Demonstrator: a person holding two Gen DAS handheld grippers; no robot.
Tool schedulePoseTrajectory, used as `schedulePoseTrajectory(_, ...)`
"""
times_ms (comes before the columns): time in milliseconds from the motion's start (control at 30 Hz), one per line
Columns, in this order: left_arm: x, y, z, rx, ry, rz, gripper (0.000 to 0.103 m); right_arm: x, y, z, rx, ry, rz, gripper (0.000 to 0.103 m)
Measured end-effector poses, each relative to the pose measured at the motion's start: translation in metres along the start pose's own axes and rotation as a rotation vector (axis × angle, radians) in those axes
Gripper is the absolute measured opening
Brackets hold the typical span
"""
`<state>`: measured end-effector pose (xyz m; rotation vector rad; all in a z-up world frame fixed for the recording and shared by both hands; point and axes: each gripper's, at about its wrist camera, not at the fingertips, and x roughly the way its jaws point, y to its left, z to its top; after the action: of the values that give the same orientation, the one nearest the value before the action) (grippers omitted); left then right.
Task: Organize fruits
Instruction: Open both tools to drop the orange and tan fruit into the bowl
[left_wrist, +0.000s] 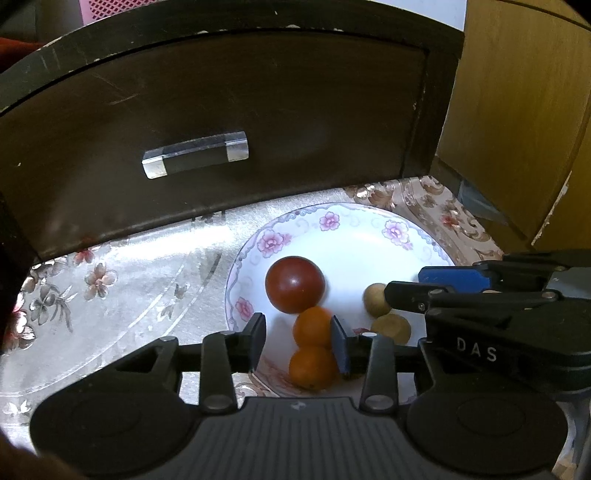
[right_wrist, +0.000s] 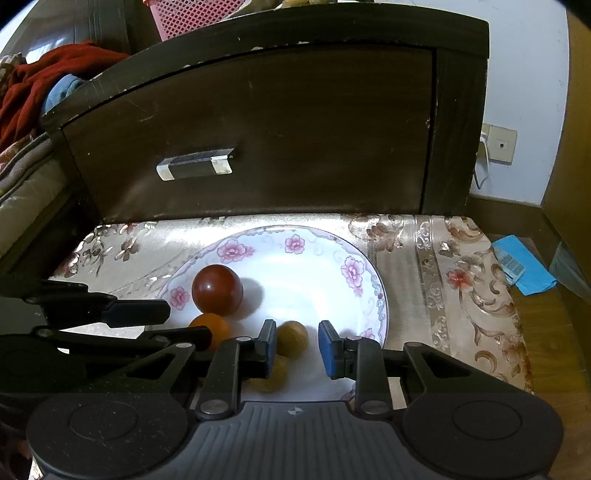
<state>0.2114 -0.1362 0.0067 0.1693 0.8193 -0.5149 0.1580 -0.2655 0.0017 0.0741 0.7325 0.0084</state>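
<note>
A white floral plate (left_wrist: 351, 240) (right_wrist: 314, 258) holds a dark red round fruit (left_wrist: 294, 284) (right_wrist: 217, 290), two small oranges (left_wrist: 313, 326) (left_wrist: 312, 367) and two tan round fruits (left_wrist: 376, 298) (left_wrist: 391, 328). My left gripper (left_wrist: 298, 345) is open, its jaws either side of the two oranges just above the plate. My right gripper (right_wrist: 297, 349) is open over the plate's near right part, with one tan fruit (right_wrist: 291, 338) between its jaws and the other (right_wrist: 273, 373) partly hidden behind its left finger. One orange (right_wrist: 212, 326) shows behind the left gripper (right_wrist: 136, 314).
The plate sits on a glossy floral cloth (right_wrist: 443, 266). A dark wooden drawer front (left_wrist: 221, 129) (right_wrist: 258, 129) with a clear handle (left_wrist: 195, 153) stands right behind it. A blue packet (right_wrist: 521, 264) lies on the floor at right. A wooden cabinet (left_wrist: 517, 110) stands at right.
</note>
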Motion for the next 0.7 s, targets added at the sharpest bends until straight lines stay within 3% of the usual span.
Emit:
schedulePoseTrajectory(133, -0.003, 0.001, 0.000, -0.003, -0.006, 0.001, 0.046, -0.003, -0.001, 0.001, 0.004, -0.010, -0.002, 0.028)
schedulePoseTrajectory(700, -0.042, 0.004, -0.007, -0.039, -0.036, 0.005, 0.047, -0.036, 0.013, 0.004, 0.001, -0.037, 0.017, 0.028)
